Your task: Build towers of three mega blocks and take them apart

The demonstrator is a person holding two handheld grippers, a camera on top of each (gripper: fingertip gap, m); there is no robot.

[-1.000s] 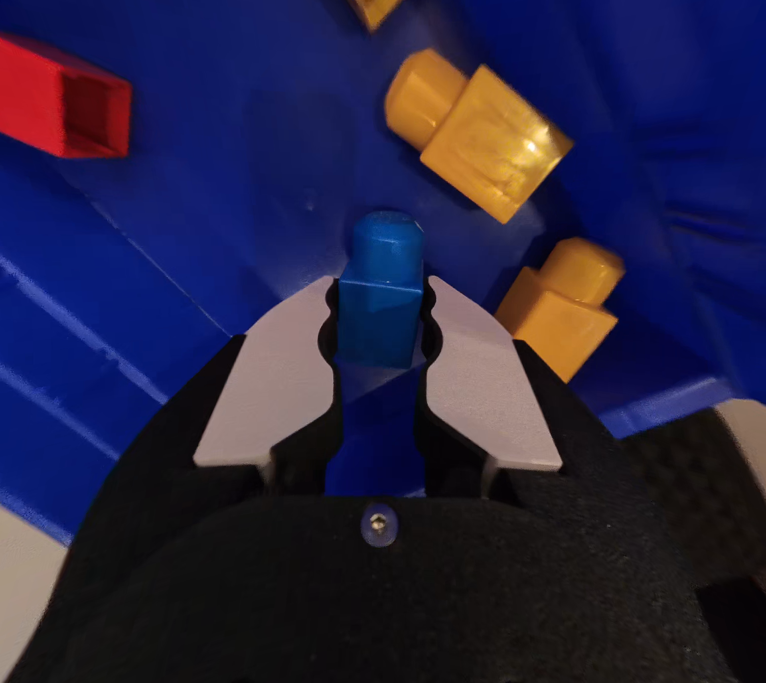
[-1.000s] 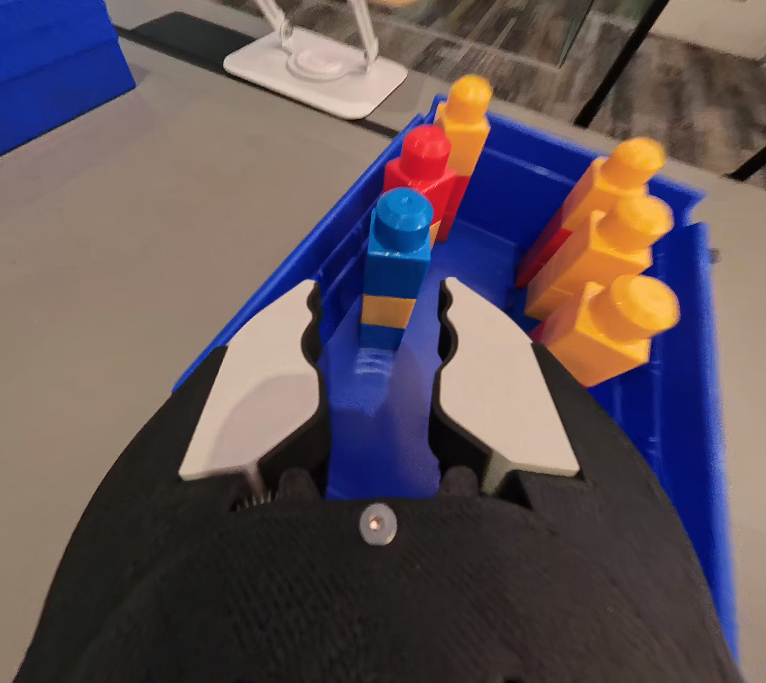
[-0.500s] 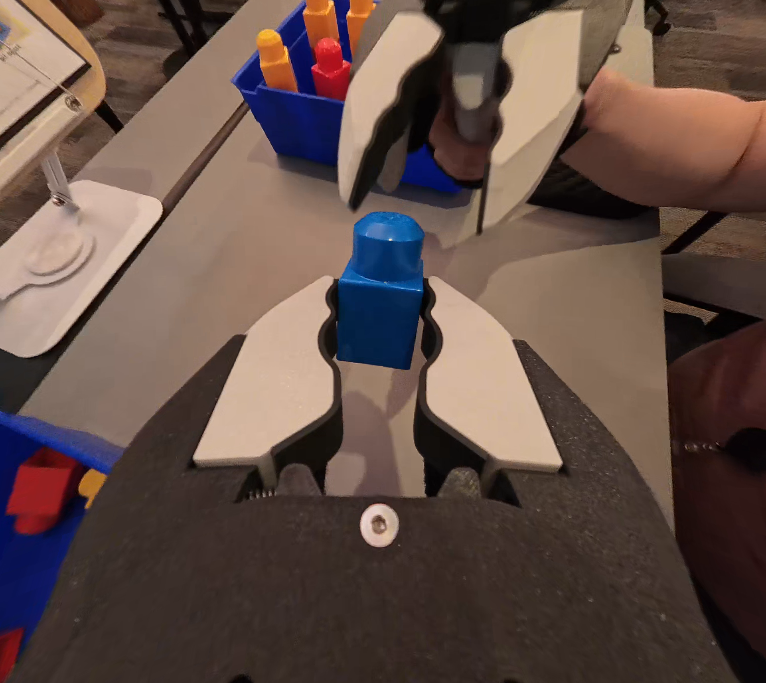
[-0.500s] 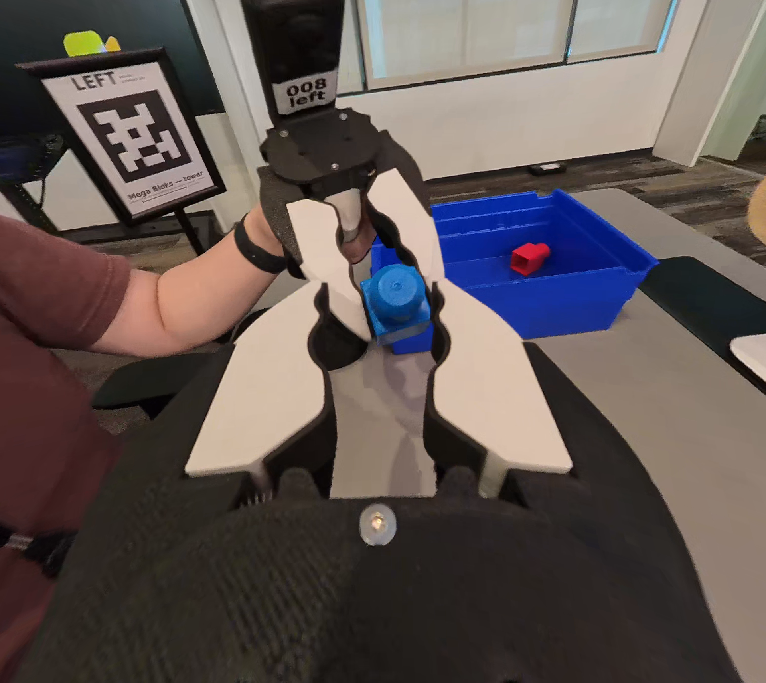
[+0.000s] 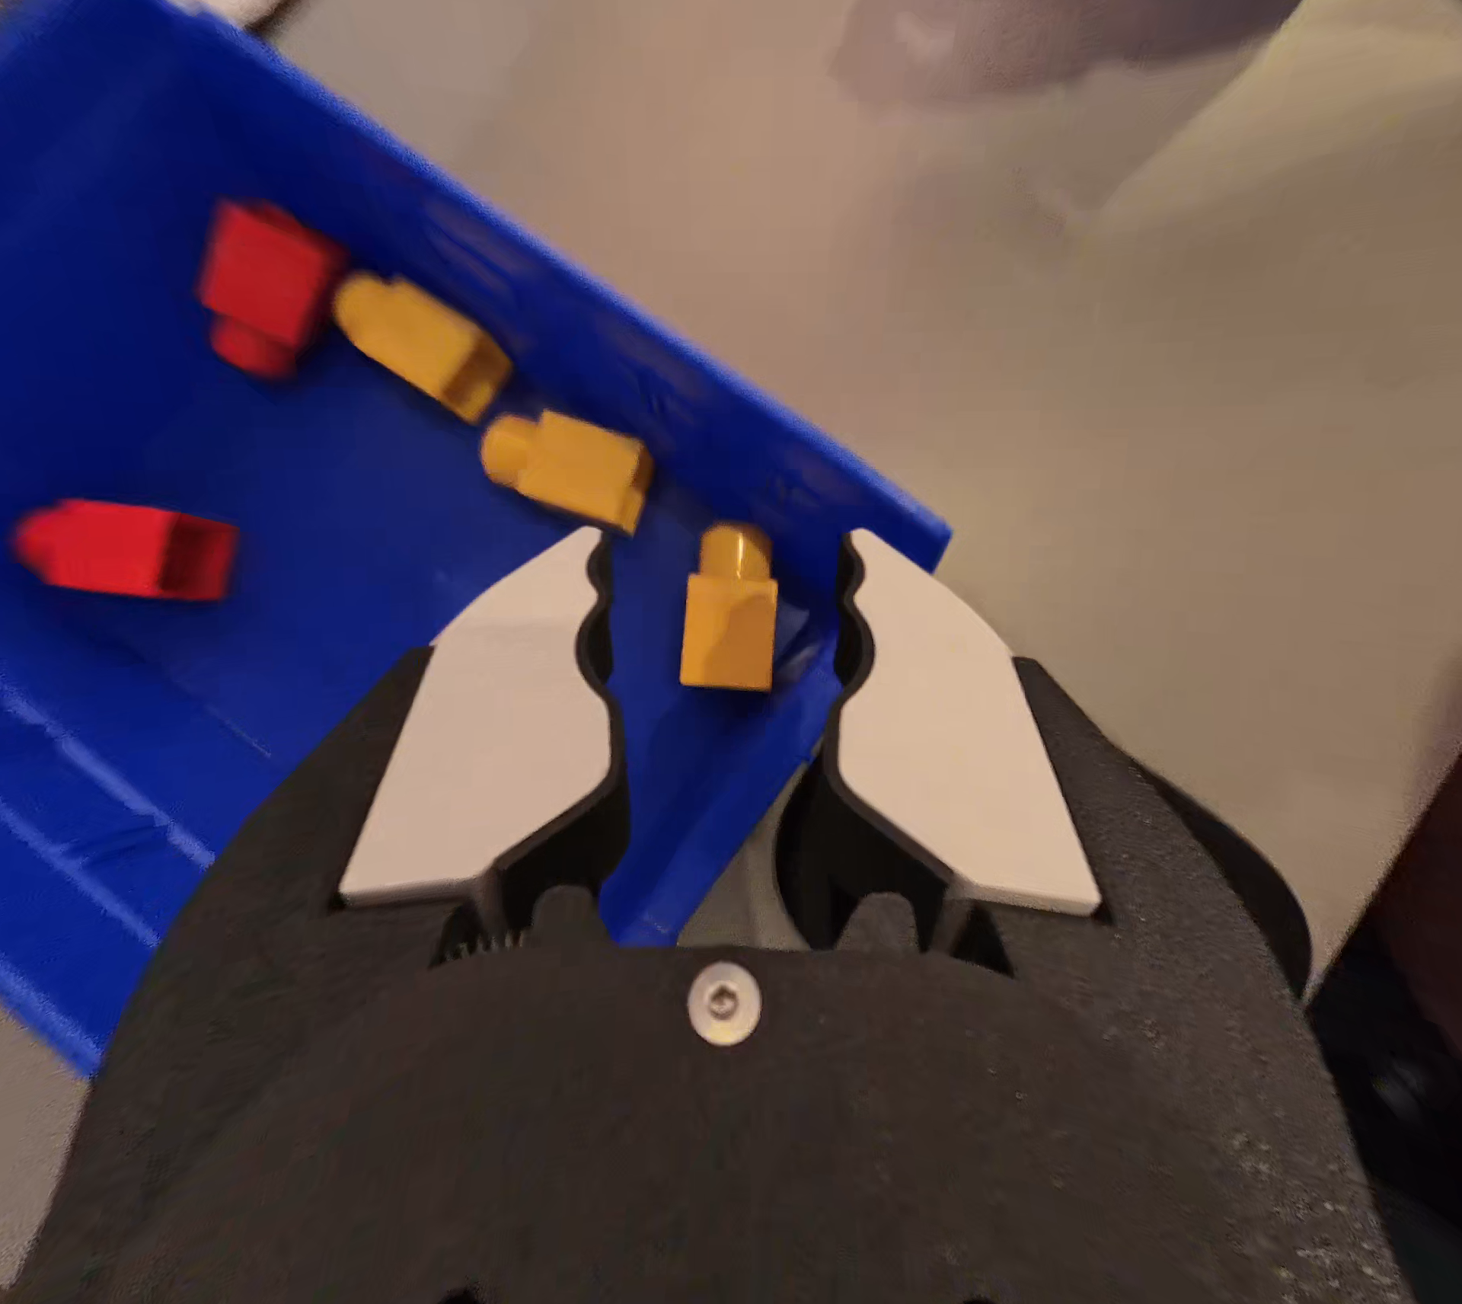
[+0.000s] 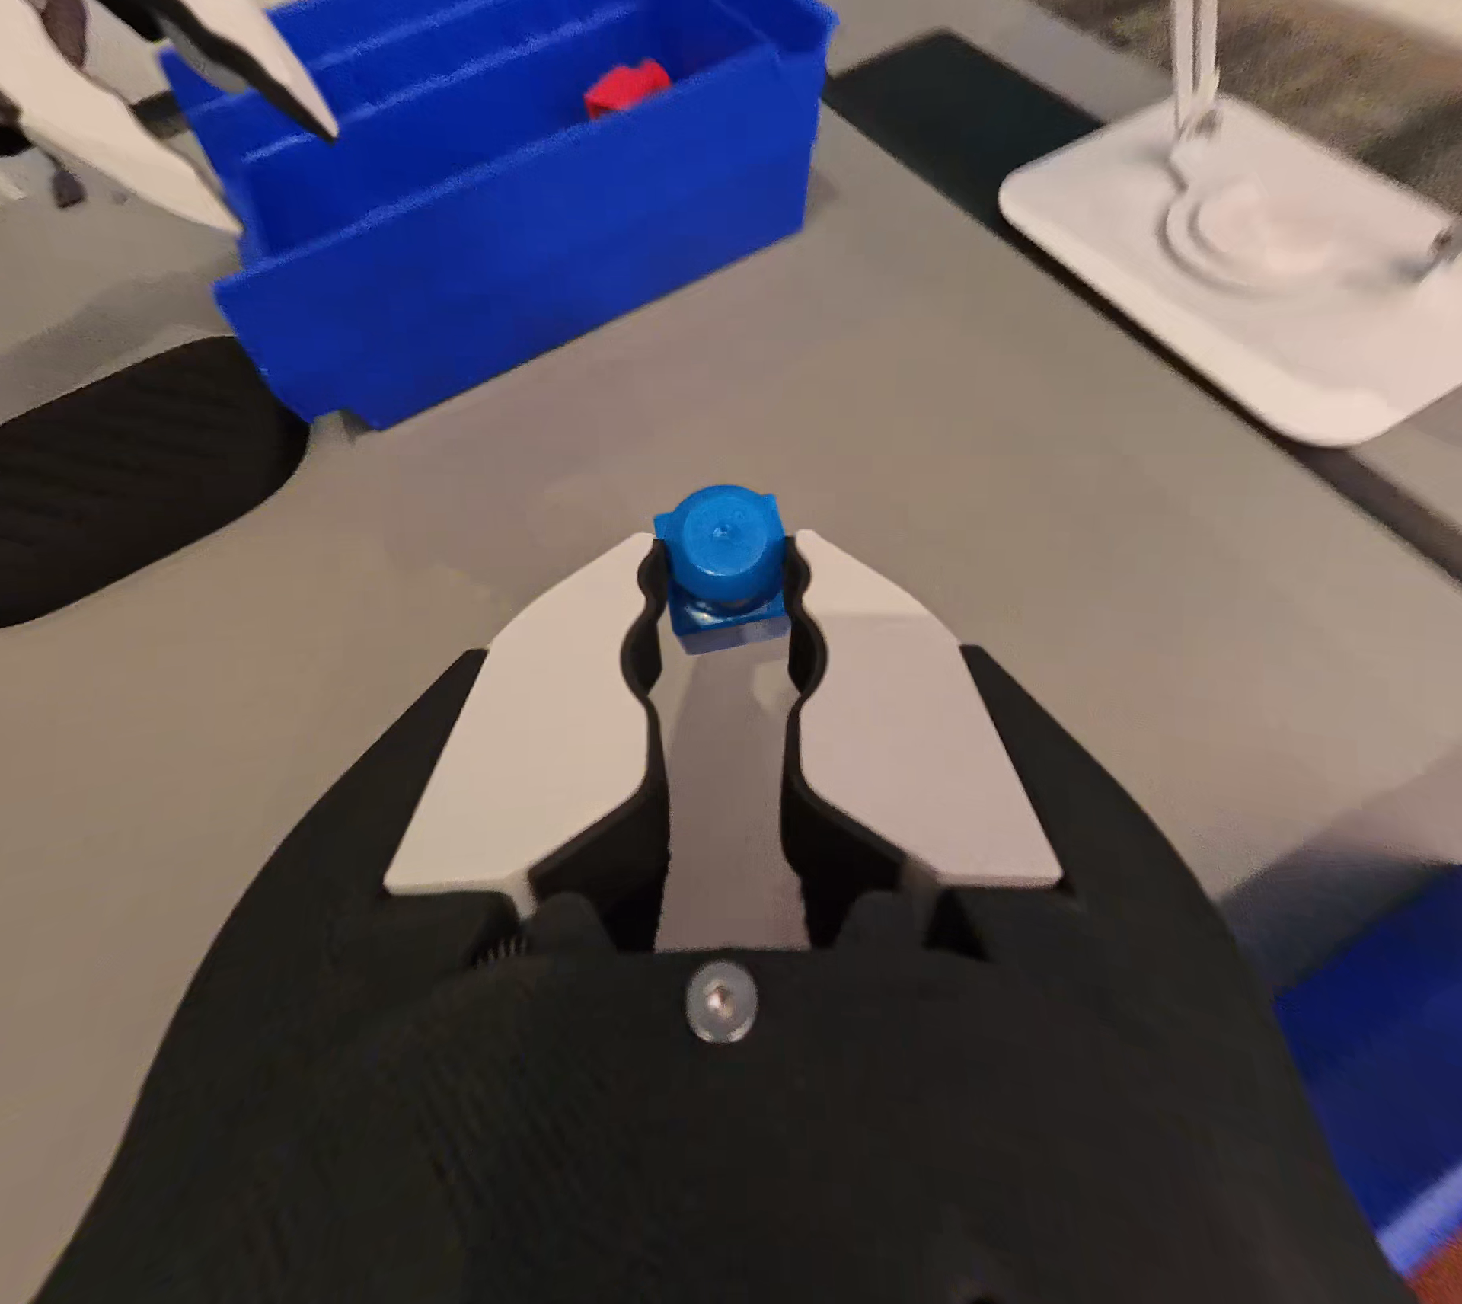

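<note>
A smooth grey table [image 6: 949, 395] lies under both my claws. My right claw [image 6: 724, 538] pinches a glossy blue block [image 6: 724, 577], its round stud facing the camera, at frame centre. My left claw [image 5: 720, 542] is spread wide over a blue plastic bin [image 5: 712, 411]; a yellow block [image 5: 728, 625] lies between its fingers, untouched. Farther left in the bin lie two more yellow blocks [image 5: 570, 471] and two red blocks [image 5: 126, 550], all square with round studs. A white stand base [image 6: 1234, 285] sits at the upper right.
</note>
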